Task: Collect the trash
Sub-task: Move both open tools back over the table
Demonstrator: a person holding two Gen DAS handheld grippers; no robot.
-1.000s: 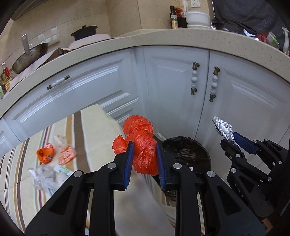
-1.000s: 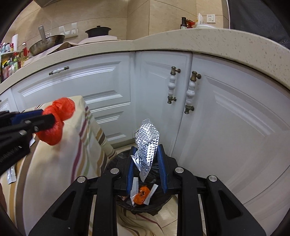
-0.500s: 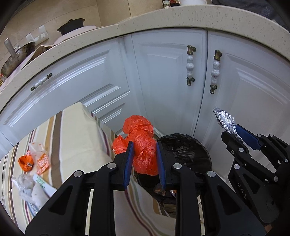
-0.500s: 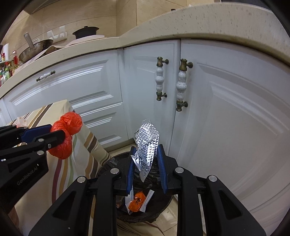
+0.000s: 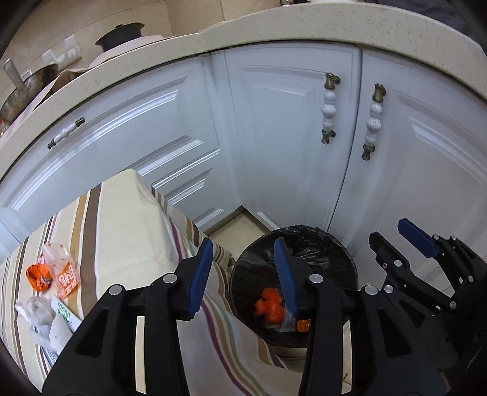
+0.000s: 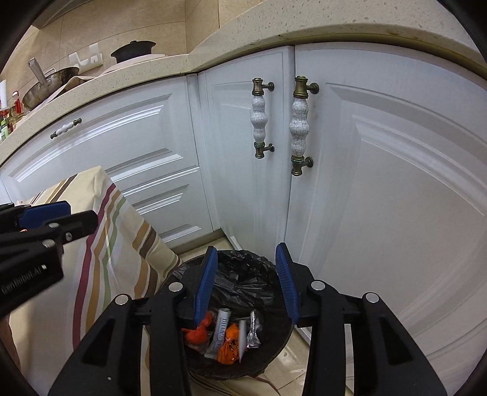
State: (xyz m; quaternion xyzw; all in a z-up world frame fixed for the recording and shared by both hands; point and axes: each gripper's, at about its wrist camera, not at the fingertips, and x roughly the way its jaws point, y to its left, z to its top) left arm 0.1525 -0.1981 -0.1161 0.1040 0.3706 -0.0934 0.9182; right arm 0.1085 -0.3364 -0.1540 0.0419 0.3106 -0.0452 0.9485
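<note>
A round bin with a black liner [image 5: 322, 243] [image 6: 240, 268] stands on the floor by the white cabinets. My left gripper [image 5: 243, 259] is open and empty above the bin's left rim. My right gripper [image 6: 247, 268] is open and empty over the bin; it also shows in the left wrist view [image 5: 395, 240]. Inside the bin lie the red plastic bag [image 5: 269, 306] [image 6: 197, 333], the silver foil wrapper [image 6: 254, 330], an orange wrapper [image 6: 228, 339] and a white tube [image 6: 219, 330]. More trash lies on the striped tablecloth [image 5: 121, 231]: an orange crumpled wrapper [image 5: 38, 275], an orange-and-white packet [image 5: 65, 275] and clear plastic [image 5: 41, 313].
White cabinet doors with ceramic handles [image 6: 299, 125] stand close behind the bin. The table's corner with hanging cloth [image 6: 100, 243] is just left of the bin. A countertop [image 5: 274, 27] with a pan and a pot runs above.
Both grippers have opened. The red bag dropped from the left gripper and the foil wrapper from the right gripper into the bin. Both grippers have moved closer to the bin.
</note>
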